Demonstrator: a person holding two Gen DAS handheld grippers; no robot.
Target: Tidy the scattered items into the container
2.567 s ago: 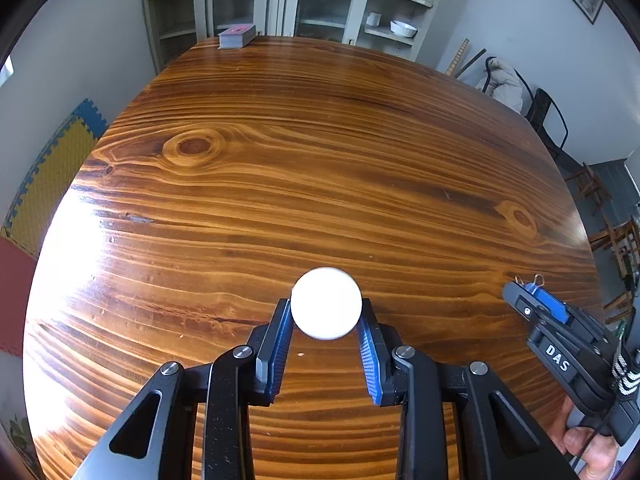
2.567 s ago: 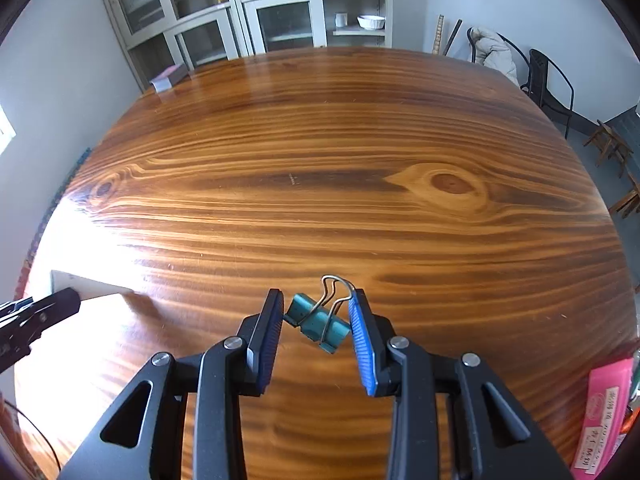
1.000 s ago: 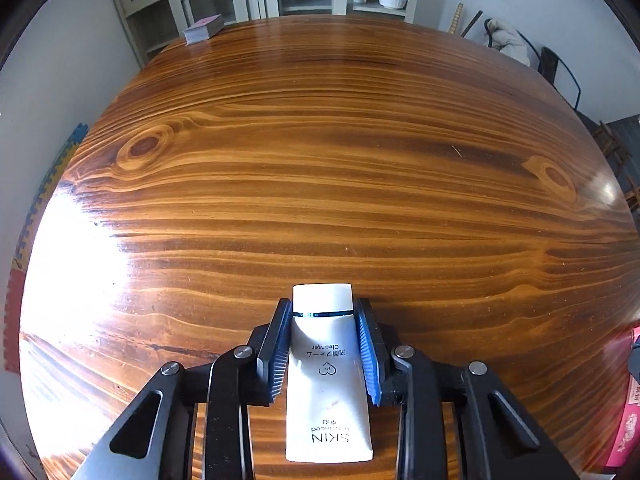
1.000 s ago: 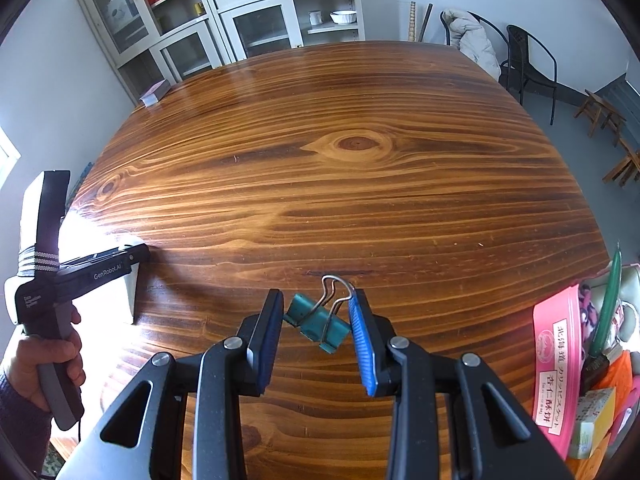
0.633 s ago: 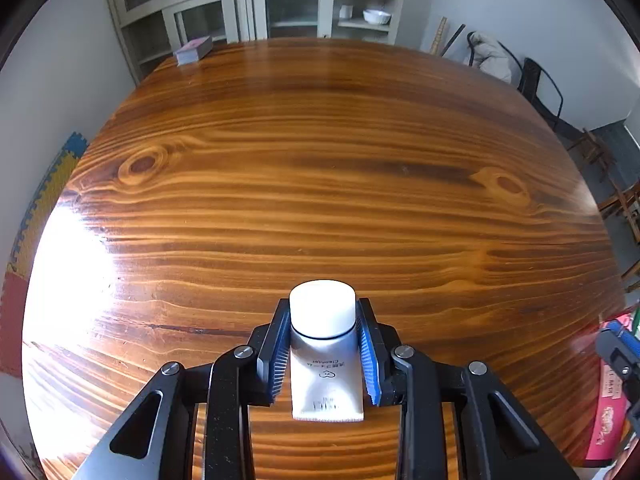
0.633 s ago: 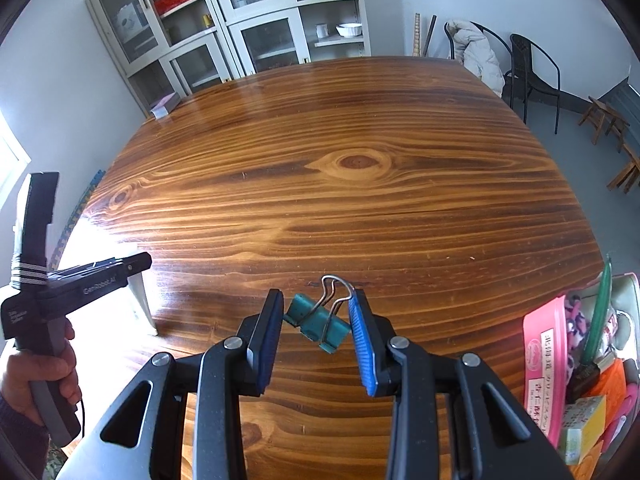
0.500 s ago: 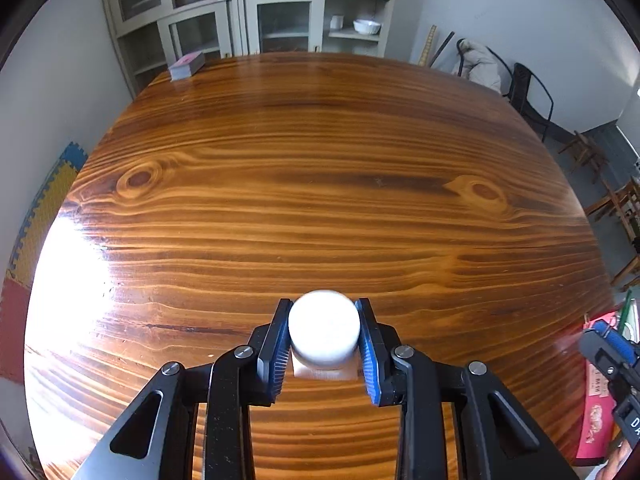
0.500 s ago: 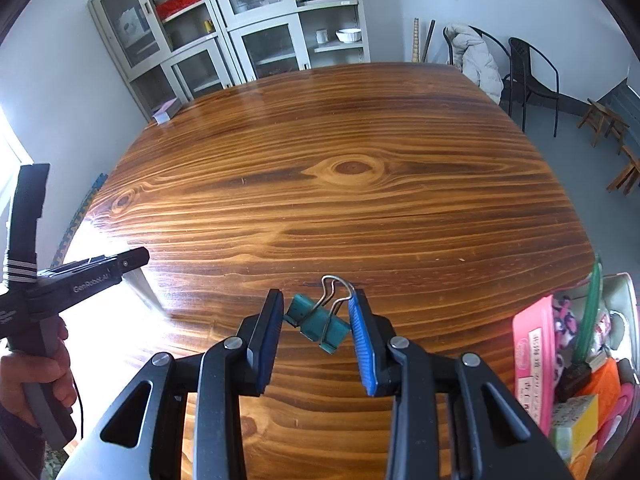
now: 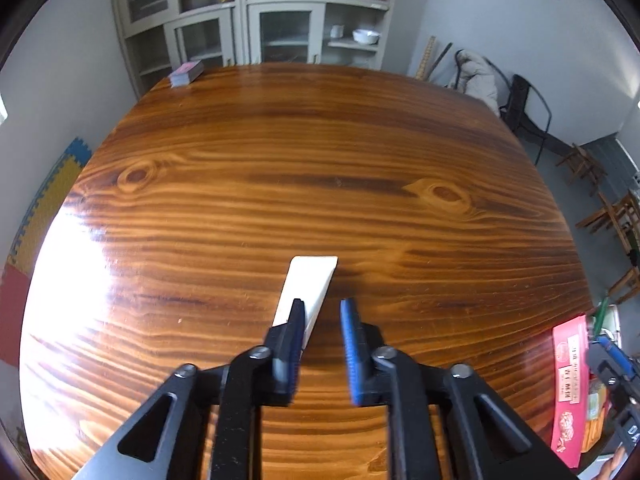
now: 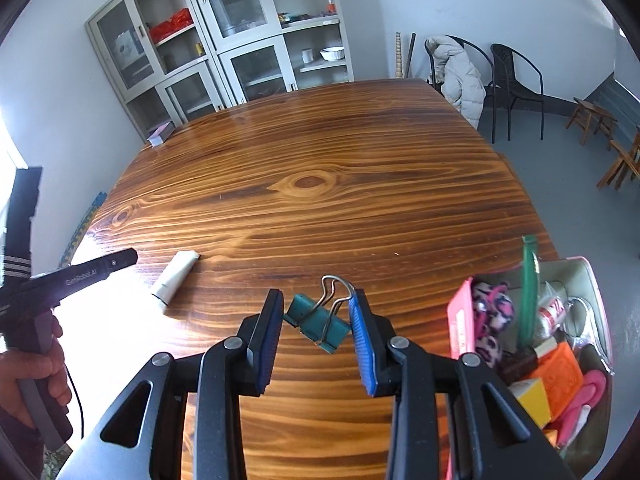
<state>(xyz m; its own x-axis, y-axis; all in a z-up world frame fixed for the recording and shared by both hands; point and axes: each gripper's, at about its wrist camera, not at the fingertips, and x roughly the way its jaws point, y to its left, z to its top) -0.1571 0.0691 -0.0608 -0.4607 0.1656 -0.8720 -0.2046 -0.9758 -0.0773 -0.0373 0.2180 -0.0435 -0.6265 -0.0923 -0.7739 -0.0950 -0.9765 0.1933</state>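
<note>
A white cosmetic tube (image 9: 310, 286) lies flat on the wooden table (image 9: 320, 168), ahead of and partly behind my left gripper (image 9: 323, 314), which is open and empty above it. The tube also shows in the right wrist view (image 10: 175, 276), with the left gripper (image 10: 96, 266) raised beside it. My right gripper (image 10: 316, 308) is shut on a teal binder clip (image 10: 318, 320), held above the table. The container (image 10: 596, 292), full of several items, stands at the lower right; its pink box shows in the left wrist view (image 9: 570, 376).
A small stack of cards (image 9: 186, 73) lies at the table's far left corner. Glass-door cabinets (image 10: 224, 48) stand behind the table. Chairs and a coat (image 10: 464, 72) are at the far right. The table's right edge is close to the container.
My left gripper held the white tube upright, then let it go; the tube now lies flat on the table. Both grippers have lifted. The right gripper has swung toward the container, still holding the clip.
</note>
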